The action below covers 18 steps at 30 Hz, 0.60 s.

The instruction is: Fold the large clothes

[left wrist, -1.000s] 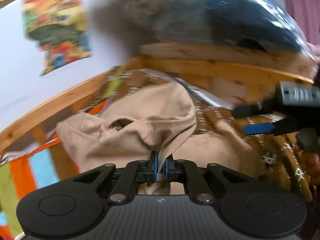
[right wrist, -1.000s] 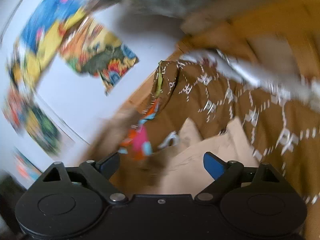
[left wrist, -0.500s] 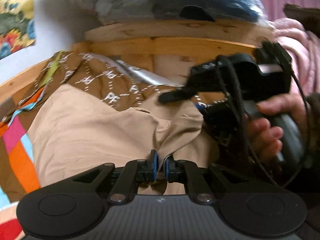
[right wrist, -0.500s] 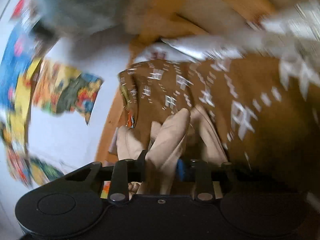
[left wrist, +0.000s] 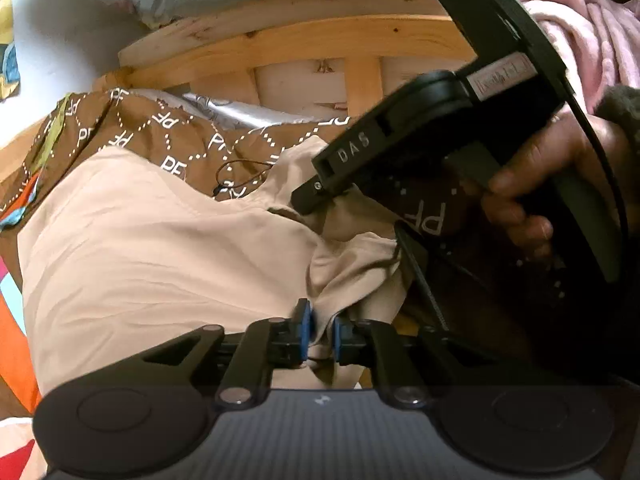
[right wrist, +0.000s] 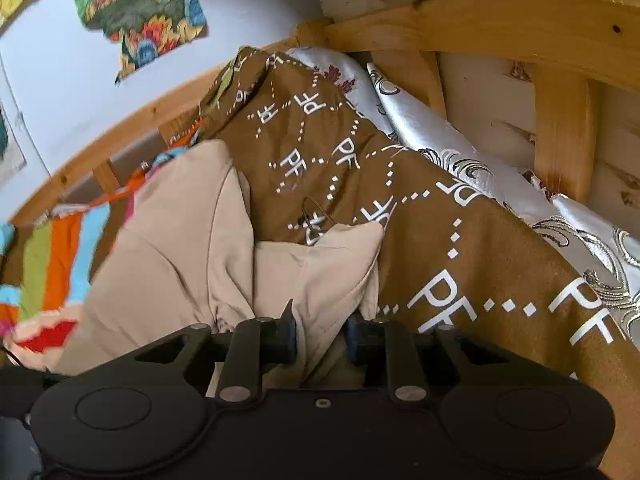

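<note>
The work surface is a bed with a wooden frame (right wrist: 480,24), which runs across the top of both views. A brown bedspread printed with white "PF" letters (right wrist: 460,248) covers it, and a silver patterned cushion (right wrist: 460,148) lies against the frame at the right of the right wrist view. A multicoloured striped cloth (right wrist: 52,256) shows at the left edge. No container is in view.

The task item, a beige garment (left wrist: 160,248), lies on the bedspread and fills the lower left and centre of the left wrist view. Its main panel lies fairly flat with light wrinkles. The fabric bunches into folds toward the lower centre, where both tools hold it.

The left gripper (left wrist: 319,334) is narrowed onto a pinch of beige fabric; cloth shows between the blue pads. The right gripper (right wrist: 320,338) is clamped on a thicker gathered wad, so its jaws stand slightly wider apart. In the left wrist view the right tool crosses the upper right of the frame, held by a hand (left wrist: 532,200), with its tip down among the bunched fabric.

Judgement: the two grasps sit close together on one bunched end. This suggests the edge is being gathered for lifting or carrying over the flat panel. The fold is not yet laid, and the bunched layers may slip unevenly under tension.

A thin dark cord (left wrist: 236,178) lies looped on the bedspread just beyond the garment.
</note>
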{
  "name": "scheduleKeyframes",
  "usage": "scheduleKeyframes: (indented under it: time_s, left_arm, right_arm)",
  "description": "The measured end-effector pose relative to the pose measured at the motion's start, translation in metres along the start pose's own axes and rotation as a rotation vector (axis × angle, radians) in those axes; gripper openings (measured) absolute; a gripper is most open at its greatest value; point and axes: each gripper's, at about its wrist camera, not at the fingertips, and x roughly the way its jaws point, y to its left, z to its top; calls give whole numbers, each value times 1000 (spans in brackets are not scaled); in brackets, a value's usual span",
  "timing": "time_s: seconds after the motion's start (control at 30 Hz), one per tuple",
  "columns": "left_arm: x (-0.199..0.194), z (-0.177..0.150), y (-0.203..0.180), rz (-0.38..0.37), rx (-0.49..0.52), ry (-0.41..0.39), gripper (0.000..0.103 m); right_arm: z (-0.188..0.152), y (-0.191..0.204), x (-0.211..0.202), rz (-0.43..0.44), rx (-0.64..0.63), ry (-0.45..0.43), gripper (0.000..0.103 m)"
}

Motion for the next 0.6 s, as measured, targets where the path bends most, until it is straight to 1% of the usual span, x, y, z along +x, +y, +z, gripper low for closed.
scheduleKeyframes:
  time_s: [0.03, 0.07, 0.1, 0.13, 0.2, 0.27, 0.3, 0.37, 0.4, 0.47, 0.5, 0.53, 0.57, 0.6]
  left_arm:
    - [-4, 0, 1, -10, -2, -9, 25]
    - [-10, 1, 1, -39, -5, -16, 42]
    - [-15, 2, 3, -67, -11, -27, 57]
    - [-22, 2, 5, -87, -25, -43, 60]
    - [-42, 1, 12, -88, -67, -98, 67]
    - [-62, -2, 22, -61, -129, -152, 77]
    - [-76, -6, 30, -39, -183, -190, 82]
    - [-97, -15, 44, 11, -282, -244, 86]
    - [-106, -20, 54, 55, -347, -264, 86]
    - [-114, -29, 77, 102, -476, -277, 88]
    - [-114, -36, 90, 128, -549, -259, 88]
    - [-109, -41, 104, 160, -622, -212, 88]
    - [-102, -45, 119, 178, -686, -163, 87]
    - [-97, -51, 130, 175, -741, -127, 86]
  right_arm:
    - [2, 0, -2, 1, -1, -14, 32]
    - [2, 2, -5, -5, -11, -29, 35]
    - [3, 3, -8, -12, -22, -44, 39]
    - [5, 5, -12, -25, -33, -64, 44]
    - [6, 7, -16, -89, -64, -104, 56]
    - [6, 10, -20, -149, -108, -150, 58]
    - [6, 9, -22, -160, -114, -163, 59]
    - [5, 10, -23, -170, -123, -183, 60]
    - [4, 11, -24, -175, -125, -195, 60]
    - [3, 14, -31, -161, -131, -237, 60]
    - [4, 16, -36, -142, -132, -259, 60]
    - [5, 19, -43, -106, -132, -282, 60]
    - [7, 23, -49, -56, -131, -292, 60]
    - [8, 27, -54, -7, -129, -283, 59]
